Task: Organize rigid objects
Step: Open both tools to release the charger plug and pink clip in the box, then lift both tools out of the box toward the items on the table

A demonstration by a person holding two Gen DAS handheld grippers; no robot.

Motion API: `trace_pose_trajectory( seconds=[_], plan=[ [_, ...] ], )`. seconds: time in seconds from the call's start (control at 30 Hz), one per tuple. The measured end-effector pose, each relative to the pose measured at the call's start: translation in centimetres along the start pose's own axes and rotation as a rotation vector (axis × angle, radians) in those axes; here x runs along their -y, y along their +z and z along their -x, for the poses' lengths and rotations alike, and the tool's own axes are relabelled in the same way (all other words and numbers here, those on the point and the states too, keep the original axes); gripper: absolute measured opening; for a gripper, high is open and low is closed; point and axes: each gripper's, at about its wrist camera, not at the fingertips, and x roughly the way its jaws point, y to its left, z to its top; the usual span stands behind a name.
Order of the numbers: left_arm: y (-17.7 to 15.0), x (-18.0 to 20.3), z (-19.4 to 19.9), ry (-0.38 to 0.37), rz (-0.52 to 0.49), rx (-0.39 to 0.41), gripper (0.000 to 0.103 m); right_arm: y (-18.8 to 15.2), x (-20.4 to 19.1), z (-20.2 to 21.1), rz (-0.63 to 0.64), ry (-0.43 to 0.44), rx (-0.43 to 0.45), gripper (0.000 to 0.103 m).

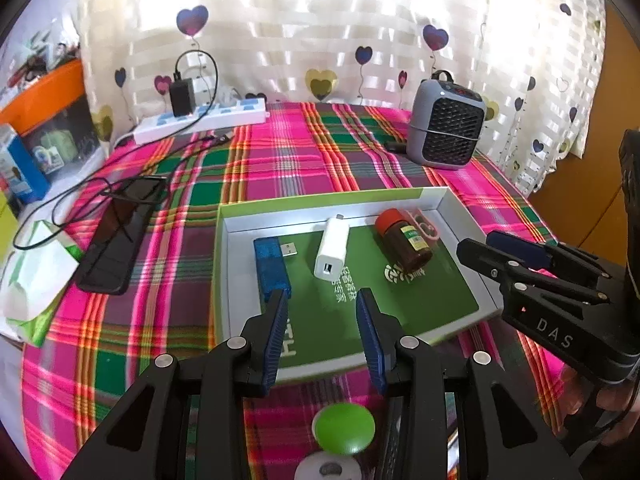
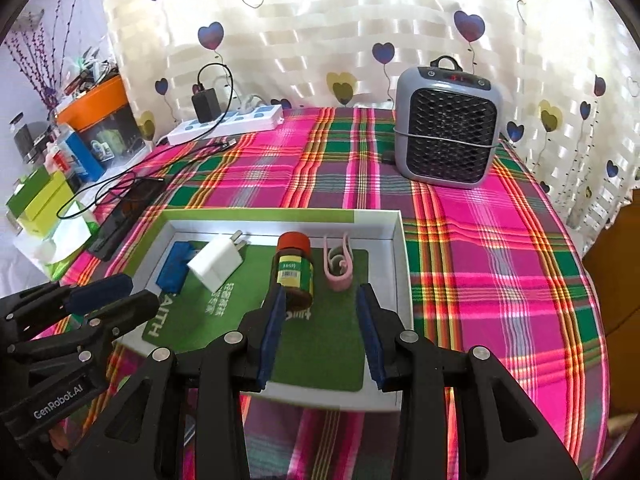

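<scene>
Here, both grippers' fingers point(image 1: 280, 320) hover apart, empty, over the tray point(image 1: 448, 200); the bottle point(image 1: 404, 246), seemingly glass and fragile, wants gripping across its body.

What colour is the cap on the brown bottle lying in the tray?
Red. The bottle shows it best in the right wrist view.

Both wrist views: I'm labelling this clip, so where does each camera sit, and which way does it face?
Left wrist view: on the left gripper, looking down along its empty, parted fingers at the tray; the right gripper shows at right.
Right wrist view: on the right gripper, facing the same way; the left gripper shows at left.
Shared: tray, brown bottle, white charger, heater.
</scene>
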Motion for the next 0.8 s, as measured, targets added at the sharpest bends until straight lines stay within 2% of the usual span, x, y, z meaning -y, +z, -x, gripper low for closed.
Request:
trace_pose_trajectory(
  seconds=[0.23, 0.5, 0.8],
  plan=[
    [-2.0, -0.4, 1.5, 0.017, 0.009, 0.004, 0.035, -1.2, -0.5, 1.7, 0.004, 0.005, 0.02, 0.038],
    [-4.1, -0.5, 3.5, 0.076, -0.016, 0.041, 0.035, -2.9, -1.7, 3.5, 0.018, 0.01, 0.046, 0.038],
    [-6.2, -0.5, 5.1, 0.08, -0.025, 0.055, 0.035, -4.9, -2.6, 5.1, 0.033, 0.004, 0.062, 0.038]
  ],
)
